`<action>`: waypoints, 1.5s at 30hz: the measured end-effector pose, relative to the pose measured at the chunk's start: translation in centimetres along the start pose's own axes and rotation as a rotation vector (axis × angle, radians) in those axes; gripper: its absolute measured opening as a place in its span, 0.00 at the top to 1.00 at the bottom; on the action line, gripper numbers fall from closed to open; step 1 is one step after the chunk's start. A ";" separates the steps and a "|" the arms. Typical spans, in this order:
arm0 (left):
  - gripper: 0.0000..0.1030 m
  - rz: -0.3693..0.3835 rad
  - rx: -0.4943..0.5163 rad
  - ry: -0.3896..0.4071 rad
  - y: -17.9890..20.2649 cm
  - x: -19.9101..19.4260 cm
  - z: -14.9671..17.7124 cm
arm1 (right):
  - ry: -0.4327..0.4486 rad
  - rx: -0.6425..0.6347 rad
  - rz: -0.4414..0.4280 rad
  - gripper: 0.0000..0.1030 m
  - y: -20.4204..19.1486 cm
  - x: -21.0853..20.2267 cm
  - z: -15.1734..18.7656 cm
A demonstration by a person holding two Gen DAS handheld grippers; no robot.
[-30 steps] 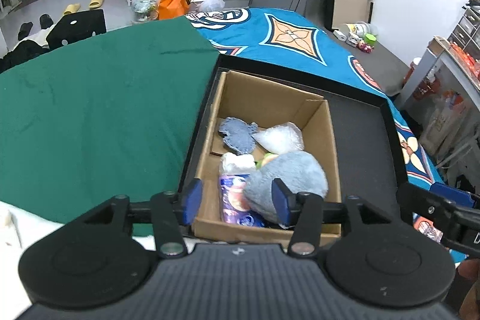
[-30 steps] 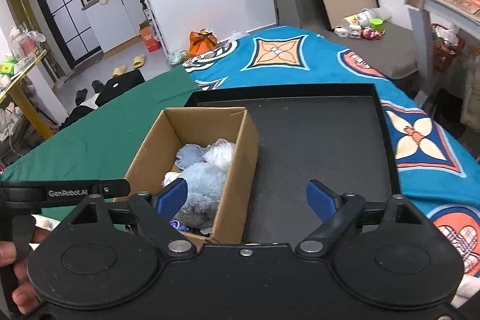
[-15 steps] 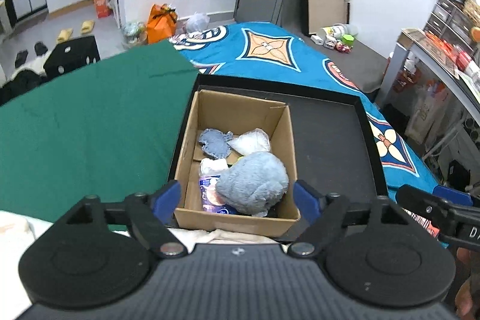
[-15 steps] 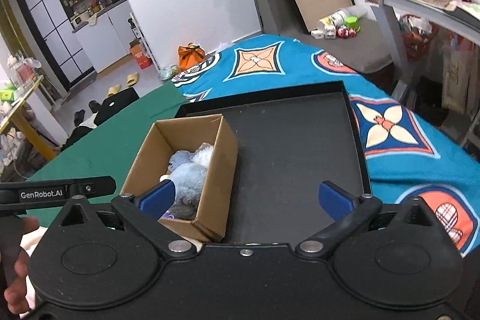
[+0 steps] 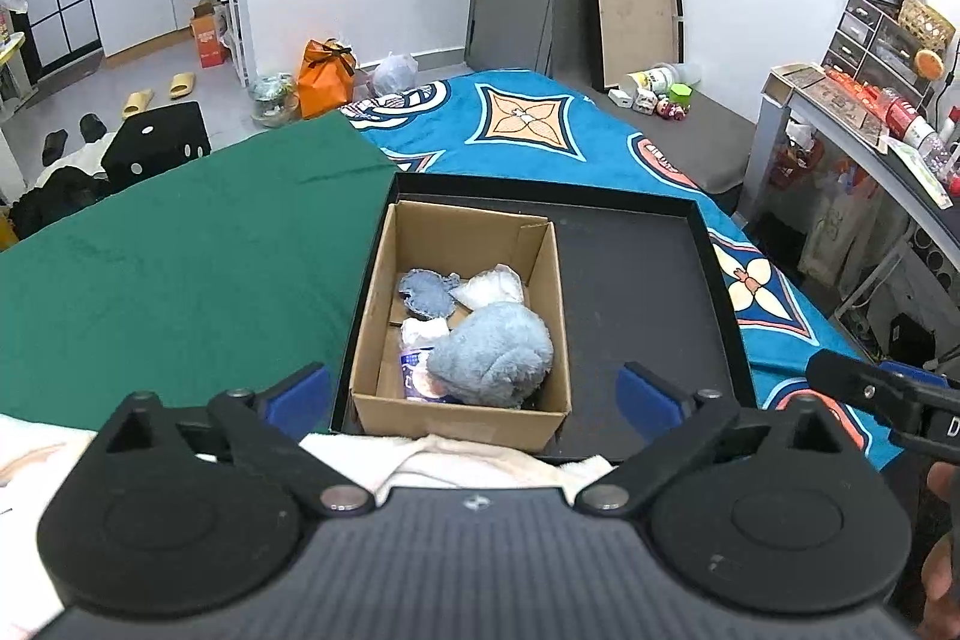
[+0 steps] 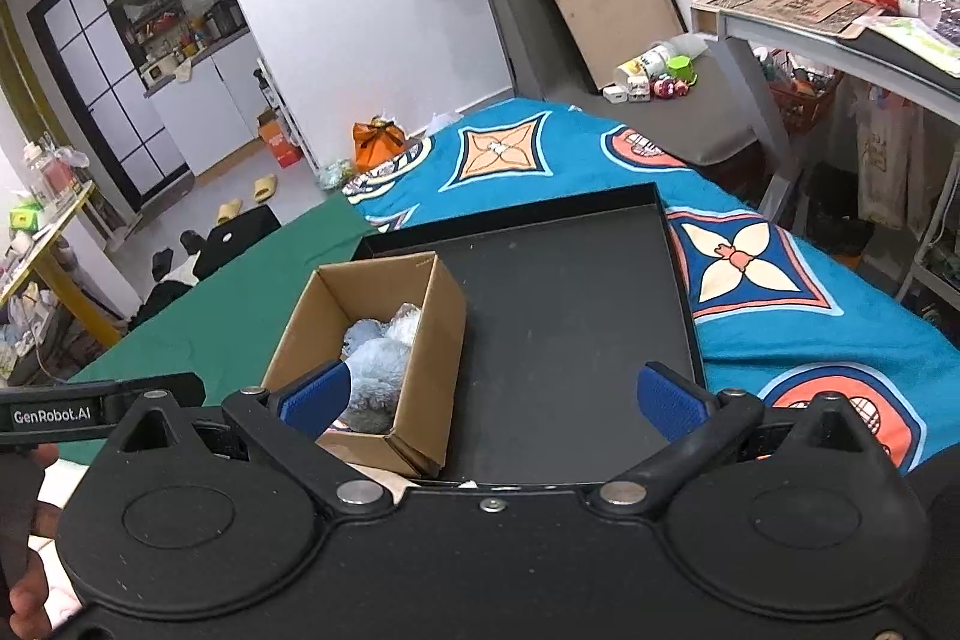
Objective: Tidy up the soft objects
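A cardboard box (image 5: 462,403) is seen in the left part of a black tray (image 5: 636,304), which lies on a surface covered by a green cloth (image 5: 180,268) and a blue patterned blanket (image 5: 528,130). Inside the box a grey-blue plush toy (image 5: 495,355) is piled nearest the camera, with a small blue fabric piece (image 5: 426,292), a clear plastic bag (image 5: 489,287) and a printed packet (image 5: 414,370) around it. The left gripper (image 5: 474,394) is held above the box with its blue fingers (image 5: 297,391) opening and gripping nothing, while the right gripper (image 6: 489,397) stands spread wide and empty over the tray.
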State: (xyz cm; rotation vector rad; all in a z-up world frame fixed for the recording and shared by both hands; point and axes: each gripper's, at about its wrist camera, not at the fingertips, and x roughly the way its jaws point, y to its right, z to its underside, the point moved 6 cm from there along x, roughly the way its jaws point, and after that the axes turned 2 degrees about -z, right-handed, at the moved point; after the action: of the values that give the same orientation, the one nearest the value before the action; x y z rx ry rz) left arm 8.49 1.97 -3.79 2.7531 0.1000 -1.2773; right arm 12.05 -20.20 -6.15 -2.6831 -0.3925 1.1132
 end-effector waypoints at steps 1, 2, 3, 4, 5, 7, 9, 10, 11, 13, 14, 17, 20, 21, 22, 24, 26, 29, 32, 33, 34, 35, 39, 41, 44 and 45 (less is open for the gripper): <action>0.01 -0.002 0.002 0.004 0.1 -0.3 0.1 | 0.007 0.002 0.000 0.00 0.0 -0.3 0.0; 0.01 -0.002 0.004 0.007 0.2 -0.6 0.2 | 0.014 0.003 0.001 0.00 0.1 -0.7 0.0; 0.01 -0.001 0.007 0.011 0.2 -0.9 0.3 | 0.016 0.004 0.000 0.00 0.1 -1.0 0.1; 0.01 0.002 0.007 0.016 0.3 -1.3 0.4 | 0.017 0.003 -0.003 0.00 0.1 -1.3 0.1; 0.01 0.006 0.004 0.022 0.3 -1.6 0.4 | 0.016 0.000 -0.005 0.00 0.1 -1.6 0.2; 0.01 0.010 0.002 0.031 0.5 -2.3 0.6 | 0.016 -0.004 0.002 0.00 0.1 -2.1 0.3; 0.01 0.002 0.012 0.039 0.6 -2.9 0.8 | 0.026 -0.007 0.004 0.00 0.1 -2.8 0.4; 0.01 -0.001 0.017 0.044 0.7 -3.3 0.9 | 0.030 -0.005 0.003 0.00 0.2 -3.1 0.4; 0.01 -0.004 0.020 0.047 0.7 -3.6 0.9 | 0.035 -0.003 0.005 0.00 0.2 -3.4 0.4; 0.01 -0.007 0.019 0.057 0.6 -4.2 1.1 | 0.039 -0.001 0.005 0.00 0.3 -4.0 0.5; 0.01 -0.005 0.019 0.063 0.6 -4.5 1.1 | 0.042 0.002 0.008 0.00 0.3 -4.3 0.5; 0.01 0.001 0.034 0.077 1.0 -5.5 1.3 | 0.053 -0.004 0.029 0.00 0.3 -5.3 0.6; 0.01 -0.004 0.039 0.105 1.1 -6.6 1.3 | 0.070 -0.026 0.039 0.00 0.2 -6.2 0.8; 0.01 0.000 0.038 0.111 1.1 -7.0 1.4 | 0.073 -0.030 0.039 0.00 0.2 -6.4 0.9; 0.01 0.004 0.039 0.117 1.2 -7.4 1.5 | 0.076 -0.029 0.036 0.00 0.3 -6.6 1.0; 0.01 0.001 0.044 0.130 1.3 -7.9 1.5 | 0.081 -0.025 0.040 0.00 0.3 -7.0 1.2; 0.01 0.000 0.051 0.142 1.4 -8.5 1.8 | 0.087 -0.026 0.043 0.00 0.3 -7.4 1.4; 0.01 -0.001 0.054 0.149 1.4 -9.1 2.3 | 0.100 -0.025 0.034 0.00 0.3 -8.2 1.6; 0.01 -0.003 0.054 0.154 1.4 -9.6 2.8 | 0.115 -0.031 0.037 0.00 0.1 -8.9 1.7; 0.01 -0.003 0.056 0.157 1.4 -9.8 2.9 | 0.118 -0.033 0.037 0.00 0.1 -9.1 1.7; 0.01 -0.005 0.058 0.159 1.4 -9.9 3.0 | 0.122 -0.035 0.038 0.00 0.0 -9.3 1.7; 0.01 -0.008 0.060 0.161 1.4 -10.0 3.1 | 0.125 -0.034 0.036 0.00 0.0 -9.5 1.8; 0.01 -0.010 0.064 0.163 1.4 -10.5 3.6 | 0.133 -0.043 0.033 0.00 -0.3 -10.1 2.1; 0.01 -0.012 0.062 0.166 1.4 -10.7 3.8 | 0.138 -0.050 0.032 0.00 -0.6 -10.3 2.1; 0.01 -0.015 0.061 0.166 1.3 -11.0 4.1 | 0.145 -0.054 0.029 0.00 -0.9 -10.8 2.3; 0.01 -0.014 0.062 0.167 1.3 -11.0 4.1 | 0.148 -0.058 0.029 0.00 -1.0 -11.0 2.4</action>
State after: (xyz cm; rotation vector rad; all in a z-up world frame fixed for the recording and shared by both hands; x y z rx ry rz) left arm -1.52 0.02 2.08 2.9130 0.0953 -1.0685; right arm 2.67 -22.61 -0.31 -2.8076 -0.3661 0.9160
